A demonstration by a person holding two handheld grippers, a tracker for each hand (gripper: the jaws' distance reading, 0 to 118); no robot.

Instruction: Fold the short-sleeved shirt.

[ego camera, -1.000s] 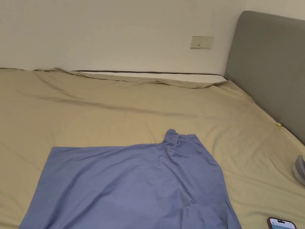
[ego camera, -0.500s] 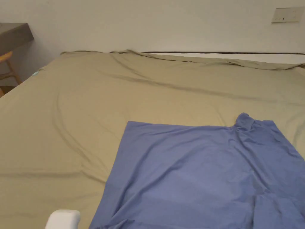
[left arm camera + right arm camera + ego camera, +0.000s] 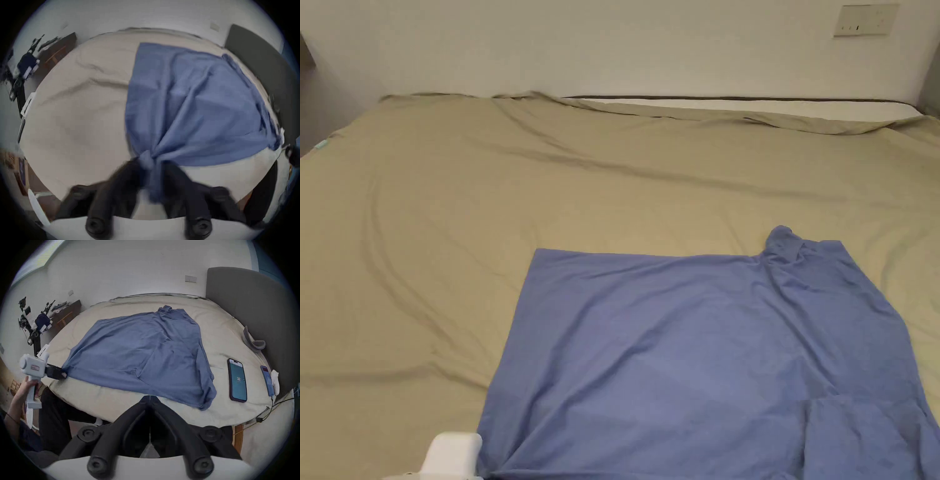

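Shirt [image 3: 700, 350] corner pinched by left gripper [image 3: 148, 162]; right gripper [image 3: 150, 398] closed

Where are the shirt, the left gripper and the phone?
shirt [image 3: 700, 350]: head view, middle of the body.
left gripper [image 3: 148, 160]: left gripper view, between the tips, shut on bunched fabric.
phone [image 3: 237, 380]: right gripper view, screen.

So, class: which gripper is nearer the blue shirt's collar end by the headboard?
Right, though neither is close. The right gripper, jaws shut and empty, sits off the near edge of the blue shirt; the left gripper clamps the opposite corner.
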